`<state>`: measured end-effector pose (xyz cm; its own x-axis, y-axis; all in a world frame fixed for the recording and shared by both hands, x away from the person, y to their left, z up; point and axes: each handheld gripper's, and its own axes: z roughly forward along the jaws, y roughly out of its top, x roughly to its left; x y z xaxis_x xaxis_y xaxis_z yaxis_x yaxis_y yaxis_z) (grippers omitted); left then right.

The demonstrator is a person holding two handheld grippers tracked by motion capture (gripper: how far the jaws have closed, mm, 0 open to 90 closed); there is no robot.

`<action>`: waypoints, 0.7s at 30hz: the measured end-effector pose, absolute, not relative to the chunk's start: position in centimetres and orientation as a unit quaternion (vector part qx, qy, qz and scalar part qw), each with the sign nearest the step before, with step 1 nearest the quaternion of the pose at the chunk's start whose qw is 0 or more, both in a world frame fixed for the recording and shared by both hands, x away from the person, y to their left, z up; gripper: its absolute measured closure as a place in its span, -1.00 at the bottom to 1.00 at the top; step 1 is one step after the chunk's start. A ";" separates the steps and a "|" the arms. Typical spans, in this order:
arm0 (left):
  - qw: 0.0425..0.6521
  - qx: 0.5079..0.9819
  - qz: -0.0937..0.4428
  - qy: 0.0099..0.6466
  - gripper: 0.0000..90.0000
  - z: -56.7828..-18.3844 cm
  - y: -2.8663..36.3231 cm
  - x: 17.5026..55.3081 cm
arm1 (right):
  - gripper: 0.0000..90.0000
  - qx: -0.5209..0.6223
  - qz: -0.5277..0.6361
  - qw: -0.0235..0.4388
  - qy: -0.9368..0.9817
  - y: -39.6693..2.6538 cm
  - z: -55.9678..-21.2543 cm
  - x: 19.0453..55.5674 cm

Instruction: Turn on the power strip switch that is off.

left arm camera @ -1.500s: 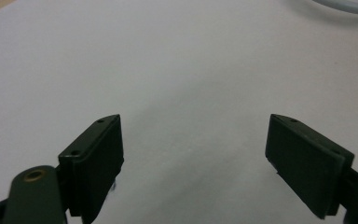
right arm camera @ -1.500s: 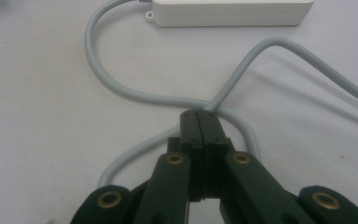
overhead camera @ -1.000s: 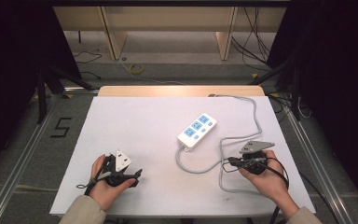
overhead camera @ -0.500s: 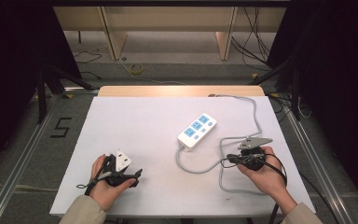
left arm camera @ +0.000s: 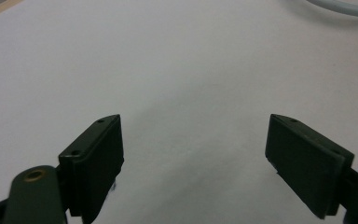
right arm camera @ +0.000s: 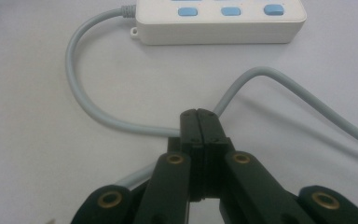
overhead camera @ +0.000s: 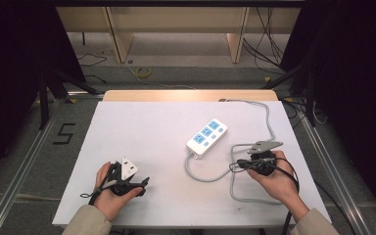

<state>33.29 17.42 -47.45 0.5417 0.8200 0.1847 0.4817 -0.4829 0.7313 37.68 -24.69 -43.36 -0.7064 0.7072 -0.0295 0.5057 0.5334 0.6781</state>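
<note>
Both claws sit near the desk's near edge exactly as they did a second ago, so nothing has changed and the work on the power strip [overhead camera: 206, 137] has not begun. Left gripper [overhead camera: 138, 185], at the near-left corner, holds its jaws wide apart over bare desk, while the right gripper [right arm camera: 199, 116] has its jaws pressed together on nothing. Its tips hover just over the strip's grey cord [right arm camera: 81, 100], with the white strip lying beyond them toward the desk's middle.
</note>
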 end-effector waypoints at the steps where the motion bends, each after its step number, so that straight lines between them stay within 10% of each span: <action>1: 0.317 0.819 0.267 0.398 -0.58 -47.5 17.4 33.3 | 1.00 0.352 0.331 0.152 0.862 -24.7 -43.3 37.7; 21: 0.318 0.818 0.267 0.398 -0.58 -47.5 17.4 33.3 | 1.00 0.350 0.320 0.153 0.867 -24.1 -42.7 39.2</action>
<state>33.31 17.36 -47.48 0.5411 0.8206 0.1838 0.4816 -0.4816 0.7322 39.19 -24.13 -42.73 -0.7080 0.7050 -0.0414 0.5090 0.5500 0.6621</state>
